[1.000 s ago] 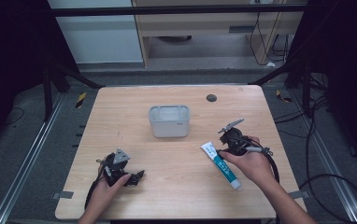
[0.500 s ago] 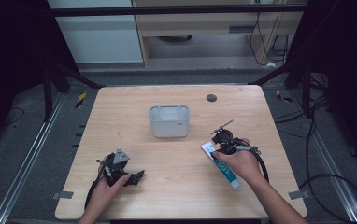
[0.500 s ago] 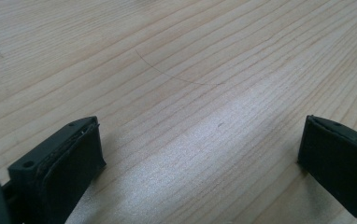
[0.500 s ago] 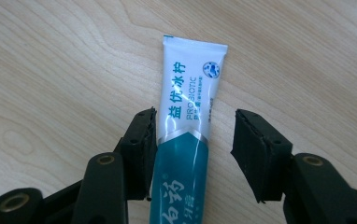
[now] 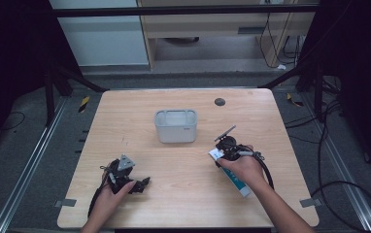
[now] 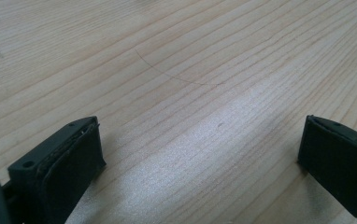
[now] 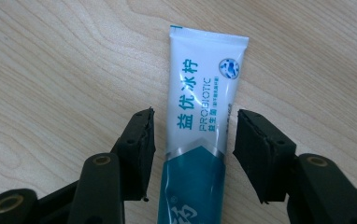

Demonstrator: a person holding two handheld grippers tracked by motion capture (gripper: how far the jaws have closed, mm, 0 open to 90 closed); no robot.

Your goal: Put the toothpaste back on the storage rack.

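Observation:
A white and teal toothpaste tube [image 7: 200, 116] lies flat on the wooden table [image 5: 125, 121], its crimped white end [image 5: 216, 154] pointing toward the box. My right gripper [image 7: 193, 135] points down over it. Its jaws straddle the tube with a small gap on each side, closer on the right pad [image 7: 256, 154]. From above, the right gripper [image 5: 225, 148] and hand cover the tube's upper part, and the lower part [image 5: 237, 183] shows. My left gripper [image 5: 142, 184] rests at the near left of the table, open [image 6: 200, 154] over bare wood.
A grey open-topped box [image 5: 176, 126] stands mid-table, just beyond and left of the right gripper. A small dark disc [image 5: 219, 102] sits near the far edge. Cables trail from both grippers toward the table's near edge.
My right gripper has come left and down over the white end of the tube, and its jaws now straddle it. The left gripper and the box have stayed put.

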